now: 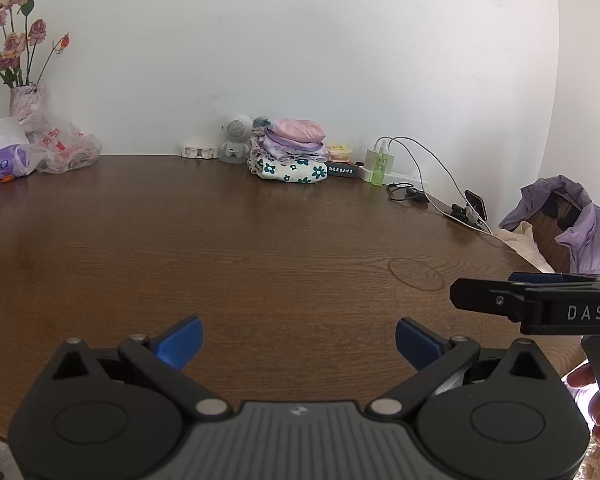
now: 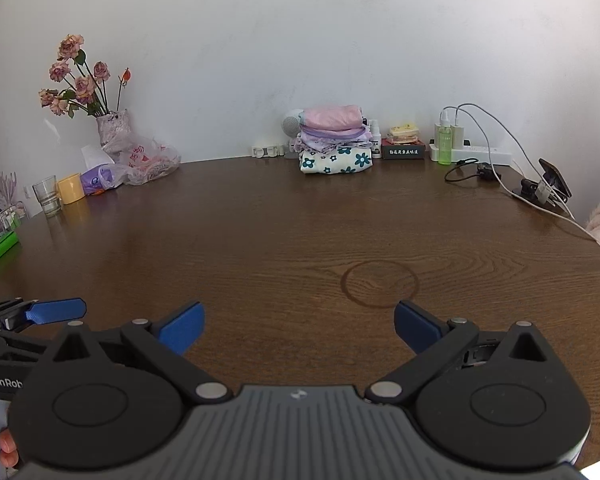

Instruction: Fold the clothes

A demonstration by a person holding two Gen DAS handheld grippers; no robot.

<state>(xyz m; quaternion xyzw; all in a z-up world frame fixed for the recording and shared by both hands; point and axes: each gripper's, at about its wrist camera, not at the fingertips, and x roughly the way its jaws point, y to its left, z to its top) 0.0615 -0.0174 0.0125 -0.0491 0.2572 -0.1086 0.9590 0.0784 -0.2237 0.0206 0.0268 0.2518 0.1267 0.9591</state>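
Left gripper (image 1: 298,338) and right gripper (image 2: 299,326) both spread, empty, above bare brown wooden table (image 2: 260,232). Stack of folded pastel clothes (image 2: 334,140) sits against far wall. Probably between garments; next: fetch an unfolded one.

Each hand-held gripper, left (image 1: 298,338) and right (image 2: 299,326), has a matte black body, a ribbed grey centre panel with a small white logo, round black hubs, silver pivot screws and blue finger pads (image 1: 182,340). White lettering reads "DAS" on the right one's side, "GenRob" on the left's.
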